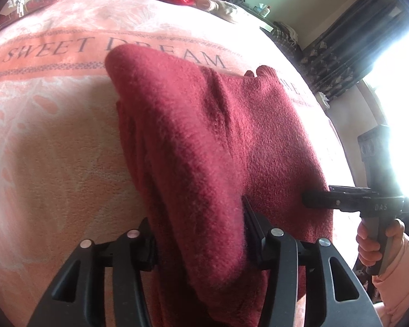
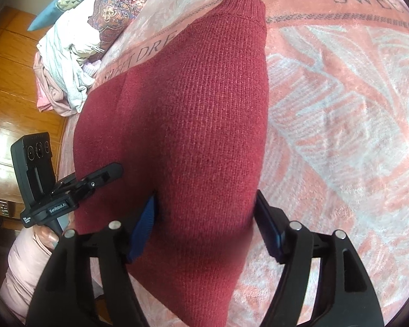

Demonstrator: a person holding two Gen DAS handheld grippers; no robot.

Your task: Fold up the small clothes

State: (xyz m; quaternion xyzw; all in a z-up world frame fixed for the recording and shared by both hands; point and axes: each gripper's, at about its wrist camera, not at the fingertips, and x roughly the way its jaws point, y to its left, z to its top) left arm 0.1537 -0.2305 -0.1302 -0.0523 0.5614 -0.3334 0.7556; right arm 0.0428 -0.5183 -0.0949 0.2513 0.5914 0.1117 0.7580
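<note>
Both grippers, left and right, straddle the near end of the dark red knitted garment, jaws spread wide with cloth between, seemingly letting go. It lies folded on the plush pink blanket, ribbed cuff far off, fuzzy and thick.

A dark red knit garment is spread on a pink blanket, its ribbed cuff toward twelve o'clock. It is straddled by the right gripper, whose jaws stand apart. The left gripper is seen at nine o'clock, at the garment's edge.
</note>
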